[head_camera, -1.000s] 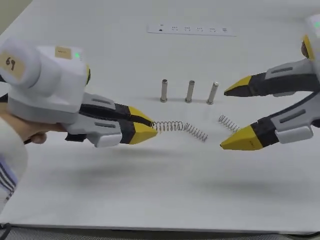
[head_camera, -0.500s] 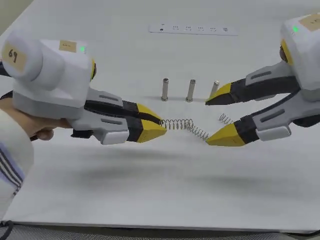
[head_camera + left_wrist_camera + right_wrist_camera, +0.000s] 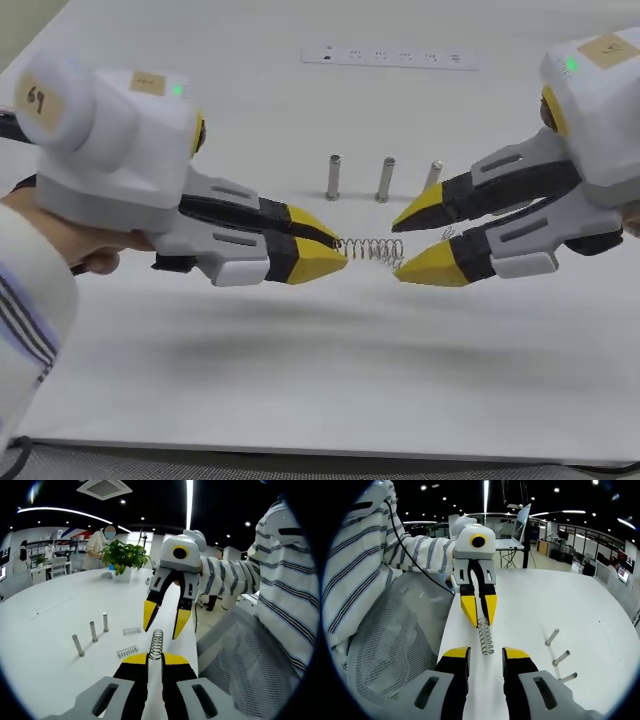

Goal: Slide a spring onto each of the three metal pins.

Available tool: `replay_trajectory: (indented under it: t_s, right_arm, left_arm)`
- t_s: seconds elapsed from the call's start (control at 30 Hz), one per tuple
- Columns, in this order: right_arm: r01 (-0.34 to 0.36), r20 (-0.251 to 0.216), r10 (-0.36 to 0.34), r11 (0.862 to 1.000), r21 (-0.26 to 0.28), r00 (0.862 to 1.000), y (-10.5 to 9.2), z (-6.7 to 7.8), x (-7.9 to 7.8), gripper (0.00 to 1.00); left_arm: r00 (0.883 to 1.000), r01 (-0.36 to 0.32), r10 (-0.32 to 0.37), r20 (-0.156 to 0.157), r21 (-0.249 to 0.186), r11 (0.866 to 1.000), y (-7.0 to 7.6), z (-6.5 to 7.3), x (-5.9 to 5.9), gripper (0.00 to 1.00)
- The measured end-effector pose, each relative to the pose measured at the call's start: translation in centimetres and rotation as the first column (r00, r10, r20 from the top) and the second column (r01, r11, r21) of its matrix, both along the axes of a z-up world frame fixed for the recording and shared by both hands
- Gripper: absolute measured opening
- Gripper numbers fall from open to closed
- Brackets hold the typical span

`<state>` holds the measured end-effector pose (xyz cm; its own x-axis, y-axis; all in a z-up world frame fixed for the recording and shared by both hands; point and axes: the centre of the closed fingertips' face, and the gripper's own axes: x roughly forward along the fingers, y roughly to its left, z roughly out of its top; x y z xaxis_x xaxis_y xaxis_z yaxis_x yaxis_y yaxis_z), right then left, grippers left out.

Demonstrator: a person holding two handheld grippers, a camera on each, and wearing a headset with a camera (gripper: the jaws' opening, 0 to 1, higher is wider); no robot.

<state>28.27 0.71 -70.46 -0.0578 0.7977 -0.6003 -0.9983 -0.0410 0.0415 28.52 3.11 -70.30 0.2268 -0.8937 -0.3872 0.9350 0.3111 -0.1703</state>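
Head view gives me both tools meeting tip to tip over the white table (image 3: 300, 380): the left gripper (image 3: 340, 255) has its jaws pinched together on one end of a spring (image 3: 372, 249), which sticks out level and off the surface towards the right gripper (image 3: 397, 250). That one's jaws are spread apart, and the spring's free end sits at the gap between their tips; I cannot tell whether it touches either of them. Just behind the tips, three pins (image 3: 385, 179) stand upright in a row, all bare, with a power strip (image 3: 390, 58) lying flat at the far edge. From the left gripper view I get what the head view mostly hides: two loose springs (image 3: 127, 651) lying on the table beside the pin row, apart from each other and from the pins. It also looks straight down the held spring into the open yellow tips opposite. From the right gripper view I see the spring end-on from the other side, reaching between my own parted jaws, with a striped sleeve (image 3: 420, 550) behind the closed yellow tips.
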Motion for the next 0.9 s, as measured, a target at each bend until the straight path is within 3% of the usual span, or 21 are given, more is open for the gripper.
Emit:
replay_trajectory:
  t_s: [0.3,0.67,0.9]
  right_arm:
    - [-0.019,-0.017,0.019,1.0,-0.019,1.0,-0.1,-0.63,-0.07,0.09]
    - [-0.016,-0.057,0.015,1.0,-0.021,0.998,-0.27,-0.86,-0.44,0.08]
    - [-0.041,-0.052,0.039,0.999,-0.028,0.998,-0.33,-0.63,-0.7,0.08]
  left_arm:
    - [1.0,0.019,-0.02,-0.014,-0.015,1.0,-0.51,0.02,-0.3,0.0]
    - [0.999,0.034,-0.034,-0.022,-0.005,0.999,-0.66,-0.28,-0.59,0.0]
    - [0.999,0.042,-0.042,-0.023,0.003,0.999,-0.78,-0.5,-0.72,0.0]
